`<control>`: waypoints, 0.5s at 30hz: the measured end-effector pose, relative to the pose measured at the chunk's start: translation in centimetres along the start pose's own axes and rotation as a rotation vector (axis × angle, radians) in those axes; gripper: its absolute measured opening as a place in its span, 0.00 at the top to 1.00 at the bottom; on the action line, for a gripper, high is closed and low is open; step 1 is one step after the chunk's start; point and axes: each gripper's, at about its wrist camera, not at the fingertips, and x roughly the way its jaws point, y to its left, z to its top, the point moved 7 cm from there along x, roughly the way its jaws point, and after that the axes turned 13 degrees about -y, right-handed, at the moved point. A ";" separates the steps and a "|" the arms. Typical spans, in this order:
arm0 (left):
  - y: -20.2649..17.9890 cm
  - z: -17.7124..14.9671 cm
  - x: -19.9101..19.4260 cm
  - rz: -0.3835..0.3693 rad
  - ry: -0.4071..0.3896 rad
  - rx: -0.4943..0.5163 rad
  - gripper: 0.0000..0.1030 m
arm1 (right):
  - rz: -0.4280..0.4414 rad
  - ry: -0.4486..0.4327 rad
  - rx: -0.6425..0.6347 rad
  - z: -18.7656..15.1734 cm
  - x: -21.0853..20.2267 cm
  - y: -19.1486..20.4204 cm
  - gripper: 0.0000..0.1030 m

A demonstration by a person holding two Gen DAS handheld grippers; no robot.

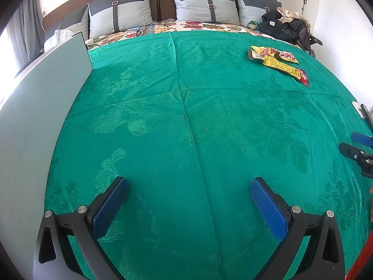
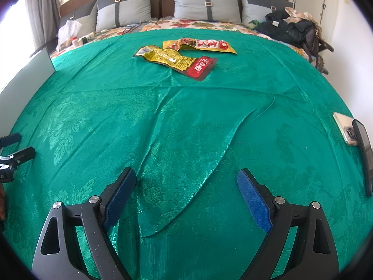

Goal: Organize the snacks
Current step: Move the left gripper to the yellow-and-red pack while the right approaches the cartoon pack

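Approach step: both the left gripper and right gripper hang spread and empty over the green bedspread; two snack packets, touching, upper centre in the right wrist view, await a forward reach.

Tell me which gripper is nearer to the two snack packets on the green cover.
Right. The snack packets lie straight ahead of the right gripper; from the left gripper they lie far off to its right.

A green patterned bedspread is seen creased across the bed. Grey cushions are propped at the headboard. Dark clothing is heaped at the far right corner, and a phone is laid near the right edge.
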 end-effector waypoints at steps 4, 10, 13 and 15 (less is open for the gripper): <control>0.0 0.0 0.0 0.000 0.000 0.000 0.00 | 0.102 0.058 -0.137 3.4 1.2 0.0 0.11; 0.0 0.0 0.0 0.000 0.000 0.000 0.00 | 0.127 0.105 -0.302 11.5 7.0 0.7 0.11; 0.0 0.0 0.0 0.000 0.000 0.000 0.00 | 0.143 0.177 -0.441 12.0 10.8 2.4 0.11; 0.0 0.0 0.0 0.000 0.000 0.000 0.00 | 0.154 0.196 -0.491 12.2 12.7 3.5 0.11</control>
